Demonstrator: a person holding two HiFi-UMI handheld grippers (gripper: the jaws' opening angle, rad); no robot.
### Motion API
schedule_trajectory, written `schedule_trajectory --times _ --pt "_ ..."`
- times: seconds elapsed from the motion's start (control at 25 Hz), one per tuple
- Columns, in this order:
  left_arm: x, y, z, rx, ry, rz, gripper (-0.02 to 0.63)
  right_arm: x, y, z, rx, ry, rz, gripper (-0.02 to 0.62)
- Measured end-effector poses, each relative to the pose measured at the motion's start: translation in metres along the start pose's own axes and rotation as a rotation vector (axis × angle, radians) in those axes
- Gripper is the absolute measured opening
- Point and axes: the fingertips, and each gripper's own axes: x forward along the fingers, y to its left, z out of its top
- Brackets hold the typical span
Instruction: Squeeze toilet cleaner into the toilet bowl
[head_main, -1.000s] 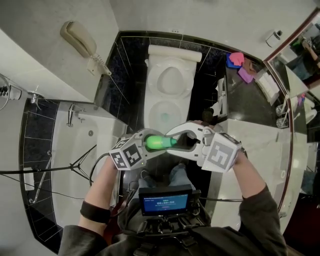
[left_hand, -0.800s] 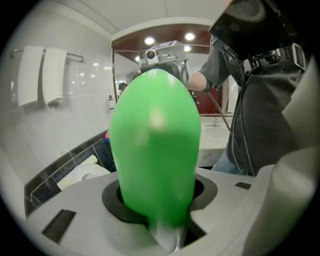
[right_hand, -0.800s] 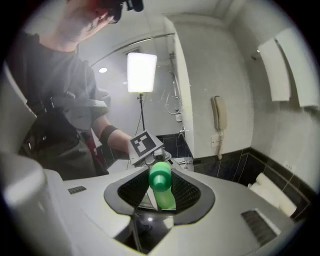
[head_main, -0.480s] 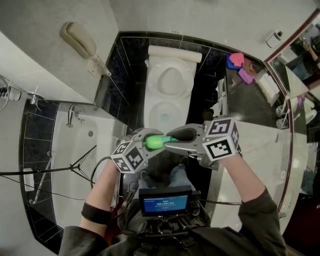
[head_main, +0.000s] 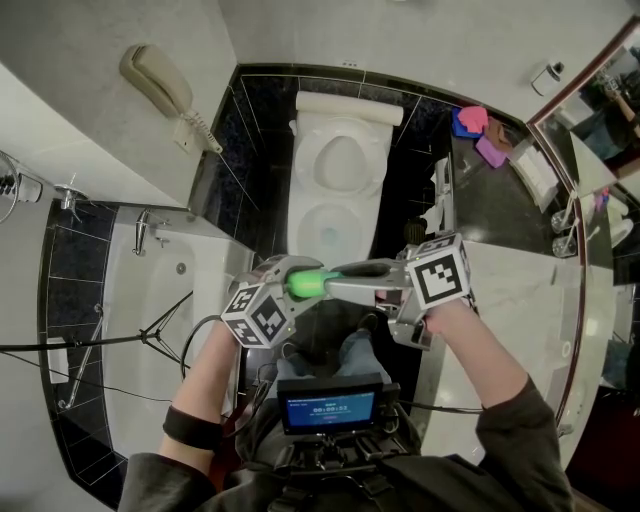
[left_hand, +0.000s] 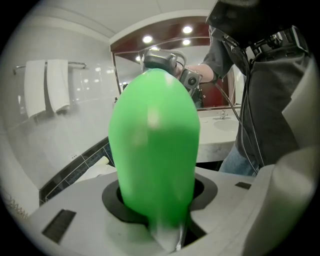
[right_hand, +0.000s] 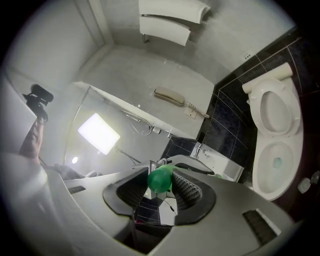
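Observation:
A green toilet cleaner bottle (head_main: 308, 284) lies level in front of my chest, above the near rim of the white toilet bowl (head_main: 302, 222). My left gripper (head_main: 293, 278) is shut on its body, and the bottle (left_hand: 152, 145) fills the left gripper view. My right gripper (head_main: 342, 276) comes in from the right and is shut on the bottle's narrow end. In the right gripper view that green tip (right_hand: 161, 176) sits between the ribbed pads (right_hand: 186, 189). The right jaws have just been opening slightly, with the tip still between them. The toilet bowl (right_hand: 261, 167) stands open, seat raised.
A bathtub (head_main: 150, 290) runs along the left and a wall phone (head_main: 160, 80) hangs above it. A pale vanity counter (head_main: 520, 290) lies on the right, with pink and purple cloths (head_main: 475, 125) on the dark ledge behind. A small screen (head_main: 330, 405) sits at my chest.
The right gripper has rolled about its own line, so its marker cube now faces up, and it sank a little. The left gripper and the bottle stayed nearly still.

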Motion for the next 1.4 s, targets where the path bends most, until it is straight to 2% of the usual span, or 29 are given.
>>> schedule_trajectory --times 0.08,0.12,0.16,0.2,0.32,0.36,0.44,0.52,0.76,0.88,1.0,1.12,1.4 --pt "-0.001 0.0 0.001 0.001 -0.002 -0.001 0.179 -0.001 0.004 0.003 0.004 -0.033 0.03 0.189" --pt "-0.001 -0.001 0.001 -0.001 -0.003 -0.008 0.179 -0.003 0.007 0.007 -0.068 -0.047 0.024 0.207" --pt "-0.001 -0.002 0.002 -0.009 -0.006 -0.02 0.179 -0.006 0.013 0.012 -0.19 -0.055 0.009 0.21" --pt "-0.002 -0.004 0.003 -0.021 -0.014 -0.037 0.179 -0.008 0.021 0.016 -0.356 -0.057 -0.01 0.212" --pt "-0.006 -0.01 0.006 -0.065 -0.044 -0.094 0.179 -0.012 0.04 0.015 -0.97 0.035 -0.127 0.212" --pt "-0.007 -0.012 0.007 -0.071 -0.047 -0.11 0.179 -0.011 0.045 0.011 -1.135 0.084 -0.164 0.212" --pt "-0.007 -0.016 0.008 -0.075 -0.046 -0.133 0.179 -0.007 0.053 0.006 -1.339 0.129 -0.177 0.221" --pt "-0.007 -0.019 0.009 -0.078 -0.047 -0.148 0.179 -0.004 0.056 -0.001 -1.42 0.149 -0.145 0.218" --pt "-0.01 -0.022 0.013 -0.074 -0.051 -0.156 0.179 -0.004 0.041 -0.018 -1.512 0.296 -0.151 0.213" --pt "-0.01 -0.026 0.015 -0.069 -0.048 -0.165 0.179 0.0 0.038 -0.024 -1.508 0.312 -0.15 0.212" --pt "-0.01 -0.028 0.016 -0.071 -0.054 -0.16 0.179 0.001 0.038 -0.028 -1.486 0.317 -0.145 0.158" --pt "-0.009 -0.029 0.019 -0.06 -0.051 -0.146 0.179 -0.002 0.044 -0.024 -1.364 0.286 -0.135 0.158" --pt "-0.003 -0.027 0.016 -0.022 -0.028 -0.056 0.179 -0.007 0.034 -0.026 -0.917 0.21 -0.136 0.16"
